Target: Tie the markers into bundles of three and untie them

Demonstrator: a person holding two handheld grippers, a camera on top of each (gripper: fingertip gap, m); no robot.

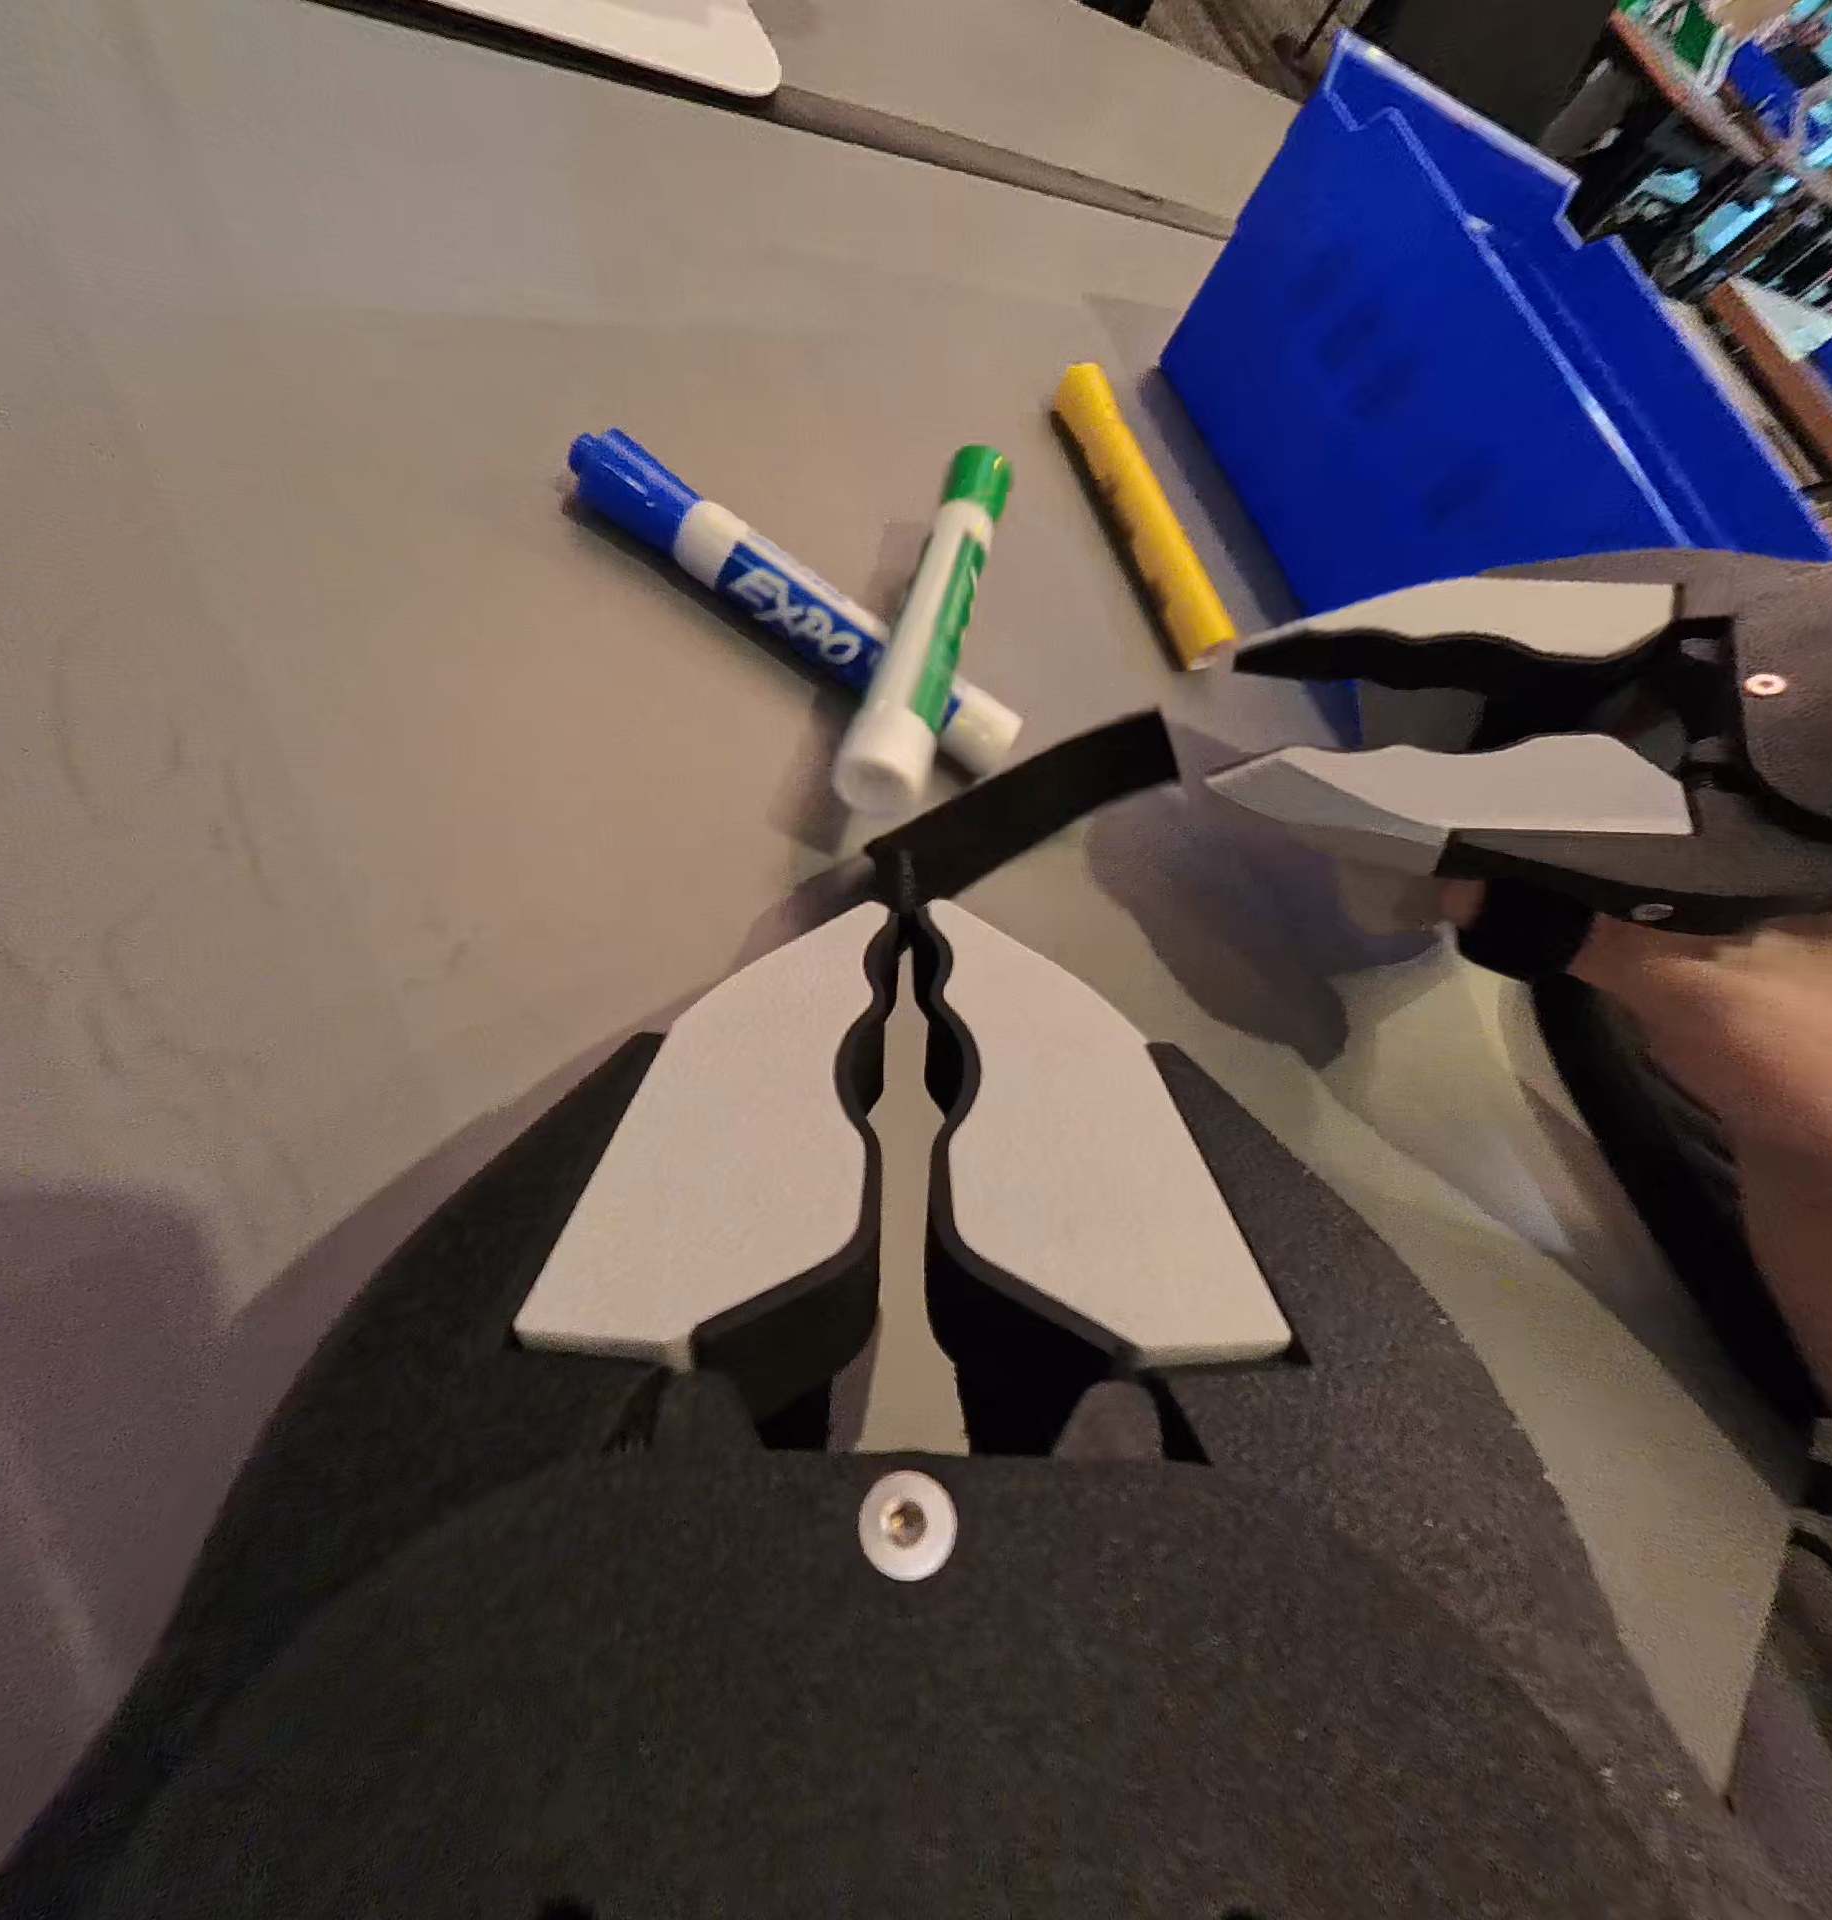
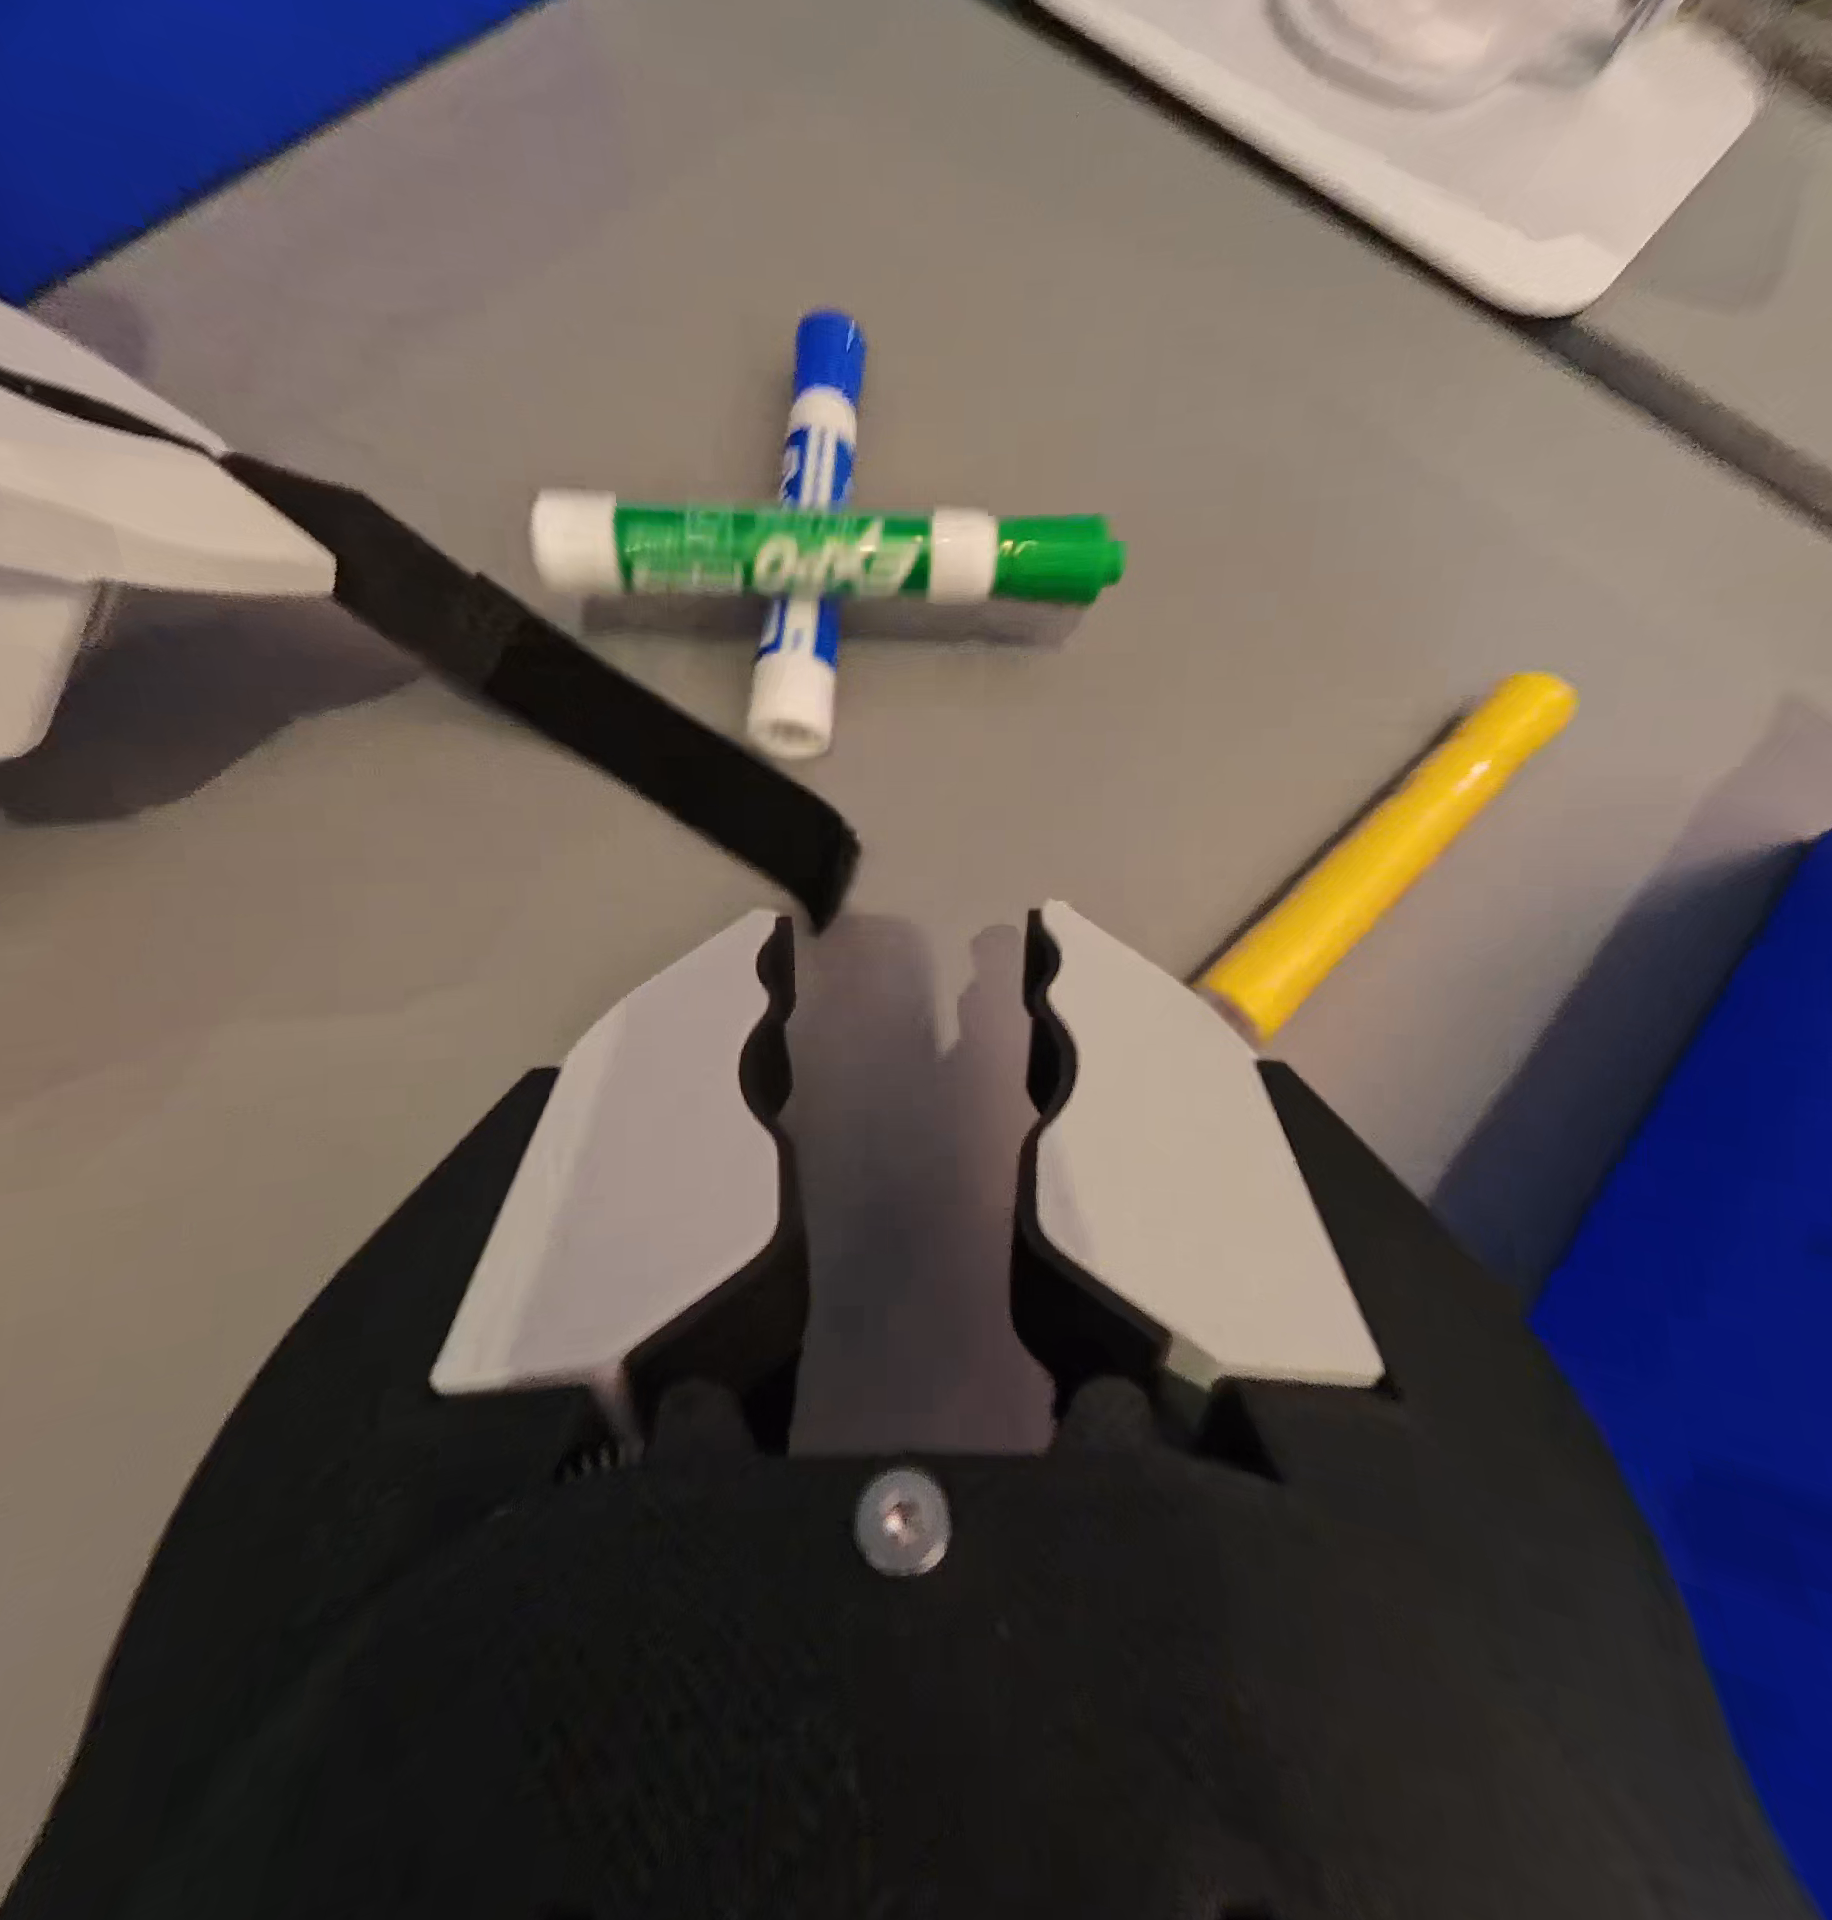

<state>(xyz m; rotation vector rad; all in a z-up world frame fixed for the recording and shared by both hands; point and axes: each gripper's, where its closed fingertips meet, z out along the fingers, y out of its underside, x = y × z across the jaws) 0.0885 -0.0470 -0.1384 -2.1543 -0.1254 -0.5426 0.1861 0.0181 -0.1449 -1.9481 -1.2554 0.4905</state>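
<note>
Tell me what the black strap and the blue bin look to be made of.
Black strap: apparently a soft woven or hook-and-loop fabric, matte with a fuzzy surface; it bends freely from the left gripper. Blue bin: probably rigid plastic, smooth with a slight sheen, flat panels and crisp moulded edges. Neither can be confirmed by look alone.

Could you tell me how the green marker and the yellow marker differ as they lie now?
The green marker lies across the blue marker; the yellow marker lies alone, touching neither. The green marker has a white barrel with a green cap; the yellow marker is yellow all over. Both lie loose on the grey table, unbundled.
</note>
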